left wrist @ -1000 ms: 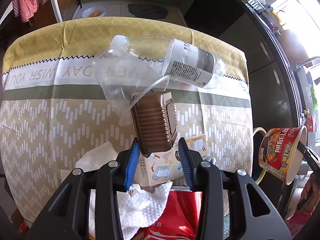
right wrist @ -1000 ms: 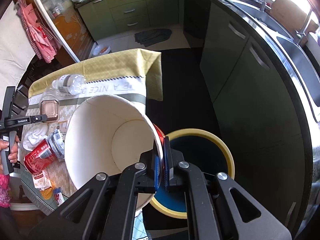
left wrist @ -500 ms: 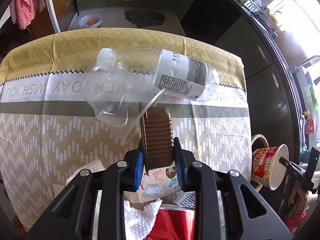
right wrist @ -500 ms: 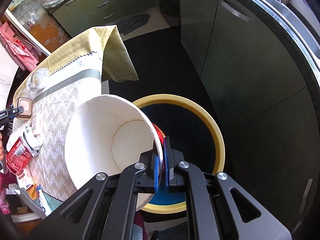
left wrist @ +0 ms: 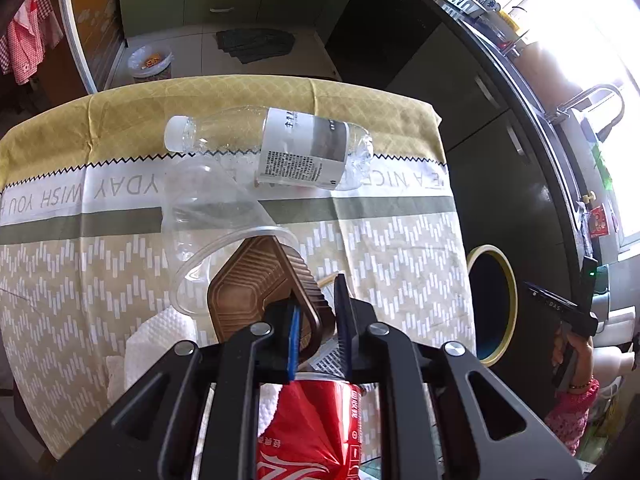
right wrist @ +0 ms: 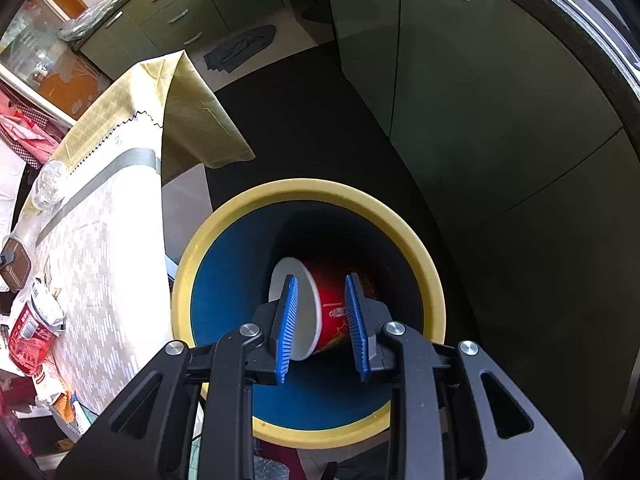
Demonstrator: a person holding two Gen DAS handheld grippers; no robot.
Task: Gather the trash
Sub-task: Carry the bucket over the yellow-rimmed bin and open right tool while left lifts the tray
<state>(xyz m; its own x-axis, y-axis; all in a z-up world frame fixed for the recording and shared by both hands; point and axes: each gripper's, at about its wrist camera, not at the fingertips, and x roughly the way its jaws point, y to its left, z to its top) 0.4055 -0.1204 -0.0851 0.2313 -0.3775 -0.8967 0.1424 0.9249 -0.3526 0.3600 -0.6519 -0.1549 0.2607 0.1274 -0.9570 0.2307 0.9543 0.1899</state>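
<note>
My left gripper (left wrist: 320,324) is shut on a brown ribbed plastic tray (left wrist: 256,284), held tilted above the table. A clear plastic cup (left wrist: 212,216) and an empty clear bottle (left wrist: 276,148) lie on the tablecloth behind it. A red soda can (left wrist: 312,428) and crumpled white tissue (left wrist: 156,340) lie below the gripper. My right gripper (right wrist: 322,328) is open above the yellow-rimmed blue bin (right wrist: 308,192). The red noodle cup (right wrist: 324,308) lies on its side inside the bin.
The bin also shows in the left wrist view (left wrist: 508,272), on the floor right of the table. Dark green cabinets (right wrist: 480,120) stand beside it. The tablecloth corner (right wrist: 200,128) hangs near the bin. More wrappers and the can (right wrist: 28,332) lie at the table's near end.
My right gripper opened and the noodle cup dropped into the bin. My left gripper lifted and tilted the brown tray, pulling it away from the clear cup.
</note>
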